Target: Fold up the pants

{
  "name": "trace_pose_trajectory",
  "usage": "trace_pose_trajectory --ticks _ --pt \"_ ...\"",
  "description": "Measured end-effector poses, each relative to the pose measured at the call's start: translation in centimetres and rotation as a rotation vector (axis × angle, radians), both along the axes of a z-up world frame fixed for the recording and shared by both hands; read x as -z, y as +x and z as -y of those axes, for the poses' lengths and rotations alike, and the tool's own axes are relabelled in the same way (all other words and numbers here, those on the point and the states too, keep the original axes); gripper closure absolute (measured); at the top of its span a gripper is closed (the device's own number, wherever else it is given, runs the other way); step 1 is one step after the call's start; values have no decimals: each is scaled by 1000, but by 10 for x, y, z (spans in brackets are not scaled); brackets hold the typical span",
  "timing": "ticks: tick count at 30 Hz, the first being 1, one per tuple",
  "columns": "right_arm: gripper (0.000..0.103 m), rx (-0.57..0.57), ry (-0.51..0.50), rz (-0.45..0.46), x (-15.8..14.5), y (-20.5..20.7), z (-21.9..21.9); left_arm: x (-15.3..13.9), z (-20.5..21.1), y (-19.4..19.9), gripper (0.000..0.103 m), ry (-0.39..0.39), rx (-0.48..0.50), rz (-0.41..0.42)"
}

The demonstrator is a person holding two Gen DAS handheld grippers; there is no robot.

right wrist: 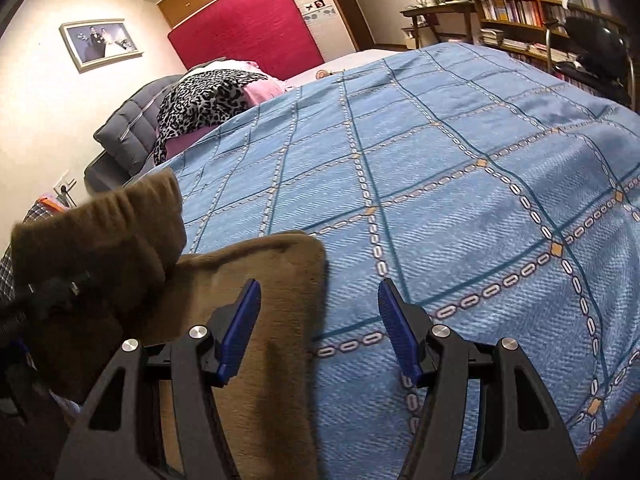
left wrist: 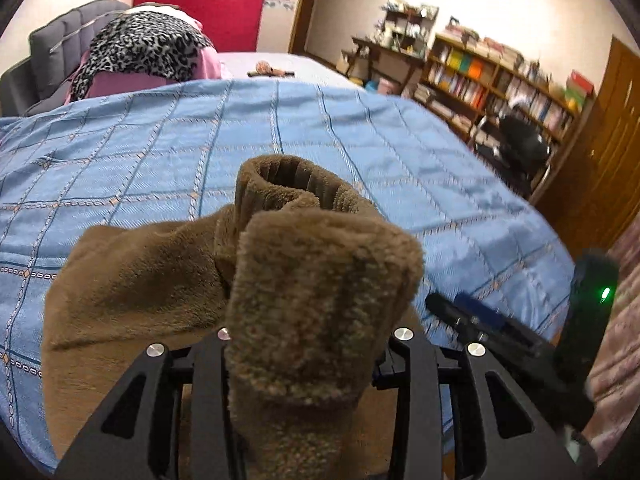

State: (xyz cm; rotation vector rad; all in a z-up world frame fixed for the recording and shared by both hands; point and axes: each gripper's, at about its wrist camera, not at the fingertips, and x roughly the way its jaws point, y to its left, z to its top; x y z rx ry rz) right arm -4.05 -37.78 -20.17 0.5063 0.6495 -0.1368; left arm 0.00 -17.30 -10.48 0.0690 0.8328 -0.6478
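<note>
Left wrist view: my left tool (left wrist: 308,344) clamps a raised bunch of brown pants (left wrist: 132,280) on the bed (left wrist: 360,140) | right tool (right wrist: 318,320) wide, empty | step: mid-fold | next: carry over, lay flat.

I see a bed under a blue checked cover (right wrist: 440,184), a red headboard panel (right wrist: 248,20) behind it, a framed photo (right wrist: 100,42) on my pale wall, bookshelves (left wrist: 496,80), a wooden door (left wrist: 612,140), and a black chair (left wrist: 520,142).
</note>
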Motion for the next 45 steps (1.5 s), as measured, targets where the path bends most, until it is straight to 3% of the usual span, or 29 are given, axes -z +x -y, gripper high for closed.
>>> trace_pose_trajectory --ticks 1,2,3,8,12,20,25,28,30,33,39,42,45 --pt "41 0 2 -2 1 -1 1 5 4 -3 61 13 15 -3" --pt "41 0 2 -3 1 0 1 8 7 -5 48 11 41 -12" --pt "41 -1 1 -4 2 -1 1 10 5 -8 44 3 56 -17" --pt "41 2 1 -4 1 -4 1 12 14 -25 43 11 175 -30" --pt "41 -7 24 2 1 -6 2 4 0 -24 43 -50 201 -75" --pt "41 -163 113 91 -22 -12 -14 -16 -60 -4 43 -103 75 -71" --pt "41 -296 73 114 -38 -5 -47 -21 -93 19 43 -156 -29 -82" --pt "52 -349 52 66 -35 12 -64 -25 -102 24 42 -173 -49 -77" --pt "67 -390 79 39 -29 21 -70 -25 -106 26 42 -185 -55 -83" --pt "81 -403 67 41 -33 19 -75 -23 -111 30 42 -187 -63 -94" --pt "85 -467 119 105 -67 -11 -65 -19 -110 35 42 -197 -50 -115" --pt "89 -508 152 77 -69 -26 -67 -19 -102 31 42 -198 -7 -118" --pt "90 -500 128 9 -54 -31 -72 -12 -89 25 42 -184 46 -134"
